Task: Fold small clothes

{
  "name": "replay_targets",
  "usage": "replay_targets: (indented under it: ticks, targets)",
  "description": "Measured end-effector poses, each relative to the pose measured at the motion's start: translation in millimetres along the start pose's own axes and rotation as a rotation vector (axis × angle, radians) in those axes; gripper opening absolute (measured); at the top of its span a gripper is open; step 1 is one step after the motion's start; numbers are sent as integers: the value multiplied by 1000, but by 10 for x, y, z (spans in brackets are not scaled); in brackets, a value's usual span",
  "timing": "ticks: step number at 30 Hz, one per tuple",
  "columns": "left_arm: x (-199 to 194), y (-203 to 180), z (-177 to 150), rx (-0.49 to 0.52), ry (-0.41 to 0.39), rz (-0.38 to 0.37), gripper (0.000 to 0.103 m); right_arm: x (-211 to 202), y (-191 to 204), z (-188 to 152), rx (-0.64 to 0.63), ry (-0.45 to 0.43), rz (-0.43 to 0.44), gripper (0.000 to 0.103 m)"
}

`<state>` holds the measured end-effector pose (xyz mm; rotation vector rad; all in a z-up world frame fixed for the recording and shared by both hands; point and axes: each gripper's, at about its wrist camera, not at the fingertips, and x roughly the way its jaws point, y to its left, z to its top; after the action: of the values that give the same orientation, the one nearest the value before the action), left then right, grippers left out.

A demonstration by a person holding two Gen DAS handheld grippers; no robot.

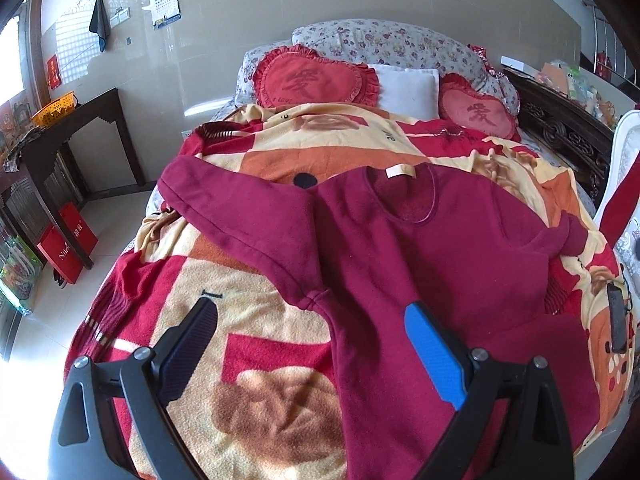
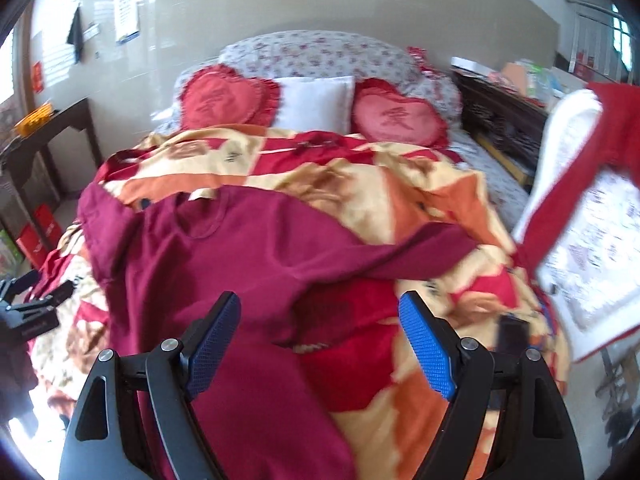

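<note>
Left wrist view: dark red long-sleeved fleece top (image 1: 420, 248) spread flat on patterned blanket (image 1: 248, 360), unfolded.
Both the left claw (image 1: 310, 316) and the right claw (image 2: 320, 308) gape empty above the hem; next, probably grip a sleeve (image 1: 240, 220).

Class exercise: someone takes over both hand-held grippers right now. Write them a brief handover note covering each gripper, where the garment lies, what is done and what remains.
Left gripper: open, empty, hovering over the shirt's left side.
Right gripper: open, empty, above the shirt's right edge.
The maroon long-sleeved fleece shirt lies flat on the red, orange and cream patterned blanket, round neckline toward the pillows, sleeves spread outward.
Done: shirt laid out.
Left: every fold; nothing is folded yet. Probably start with the sleeves.
</note>
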<state>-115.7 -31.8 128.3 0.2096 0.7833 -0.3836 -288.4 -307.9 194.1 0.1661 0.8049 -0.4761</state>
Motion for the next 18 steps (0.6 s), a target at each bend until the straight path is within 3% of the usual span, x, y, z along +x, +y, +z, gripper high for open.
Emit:
replay_targets:
  ticks: [7, 18]
  targets:
    - [145, -19, 86, -20, 23, -10, 97, 405, 514, 67, -49, 10, 31, 64]
    - [382, -105, 108, -17, 51, -19, 97, 858, 815, 42, -32, 74, 99, 64]
